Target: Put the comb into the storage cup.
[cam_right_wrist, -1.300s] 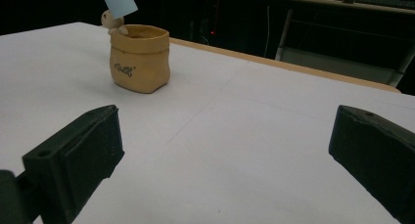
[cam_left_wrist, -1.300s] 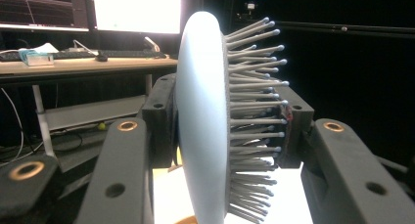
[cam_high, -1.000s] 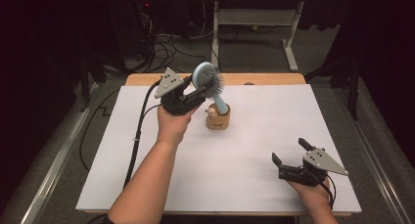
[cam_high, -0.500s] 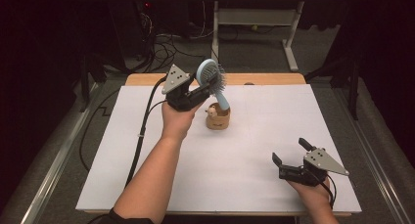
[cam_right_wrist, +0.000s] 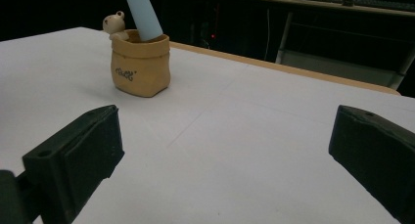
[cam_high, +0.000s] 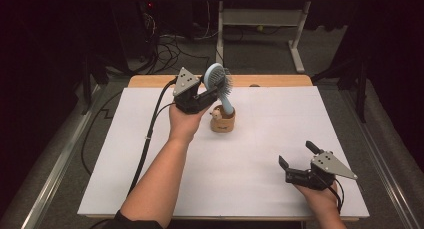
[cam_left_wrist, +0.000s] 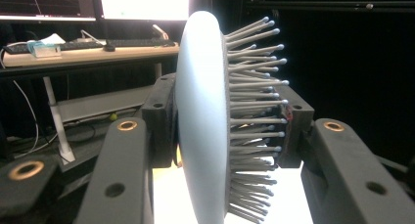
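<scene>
pale blue plastic hairbrush (cam_high: 218,84) stood in tan sack-shaped pot (cam_high: 222,121), head clamped by left gripper (cam_high: 206,93); release outstanding; right gripper (cam_high: 296,161) jaws apart, empty.

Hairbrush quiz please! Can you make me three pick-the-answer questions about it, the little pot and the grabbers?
1. Where is the handle end of the hairbrush? A in the pot B flat on the table C on the floor
2. What colour is the hairbrush? A red B light blue C green
3. How is the right gripper? A shut on the pot B shut on the hairbrush C open, holding nothing

A: the handle goes down into the pot.
B: its head and handle look light blue.
C: its jaws stand wide apart over bare table, while the left gripper clamps the brush head.
</scene>
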{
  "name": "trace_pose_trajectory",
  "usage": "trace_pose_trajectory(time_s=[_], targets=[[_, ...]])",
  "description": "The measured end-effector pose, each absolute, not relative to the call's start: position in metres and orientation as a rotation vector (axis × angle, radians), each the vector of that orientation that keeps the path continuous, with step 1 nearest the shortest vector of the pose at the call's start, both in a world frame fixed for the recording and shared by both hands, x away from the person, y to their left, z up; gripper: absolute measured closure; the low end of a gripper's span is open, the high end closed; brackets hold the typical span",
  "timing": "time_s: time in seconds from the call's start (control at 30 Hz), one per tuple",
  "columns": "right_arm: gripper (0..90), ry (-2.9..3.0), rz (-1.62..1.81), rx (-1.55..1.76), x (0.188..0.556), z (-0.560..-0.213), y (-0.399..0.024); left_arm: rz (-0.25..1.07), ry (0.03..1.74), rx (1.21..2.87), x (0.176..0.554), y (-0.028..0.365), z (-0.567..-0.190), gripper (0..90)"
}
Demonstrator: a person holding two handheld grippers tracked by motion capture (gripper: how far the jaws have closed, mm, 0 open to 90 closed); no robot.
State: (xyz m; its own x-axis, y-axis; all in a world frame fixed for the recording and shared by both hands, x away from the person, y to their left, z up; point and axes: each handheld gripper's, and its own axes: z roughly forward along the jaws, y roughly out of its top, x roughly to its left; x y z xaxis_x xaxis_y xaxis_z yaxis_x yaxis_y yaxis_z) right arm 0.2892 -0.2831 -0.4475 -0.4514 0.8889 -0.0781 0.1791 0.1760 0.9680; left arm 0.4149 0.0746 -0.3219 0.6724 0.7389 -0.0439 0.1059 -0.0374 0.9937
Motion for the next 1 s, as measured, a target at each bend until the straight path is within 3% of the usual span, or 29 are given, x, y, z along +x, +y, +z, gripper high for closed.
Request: trace_pose_trajectory(time_s=[1.0], targets=[[0.0, 1.774, 1.320, 1.015, 0.290, -0.448, -0.283, 0.550, 0.783, 1.566, 0.427, 0.072, -0.348, 54.0]])
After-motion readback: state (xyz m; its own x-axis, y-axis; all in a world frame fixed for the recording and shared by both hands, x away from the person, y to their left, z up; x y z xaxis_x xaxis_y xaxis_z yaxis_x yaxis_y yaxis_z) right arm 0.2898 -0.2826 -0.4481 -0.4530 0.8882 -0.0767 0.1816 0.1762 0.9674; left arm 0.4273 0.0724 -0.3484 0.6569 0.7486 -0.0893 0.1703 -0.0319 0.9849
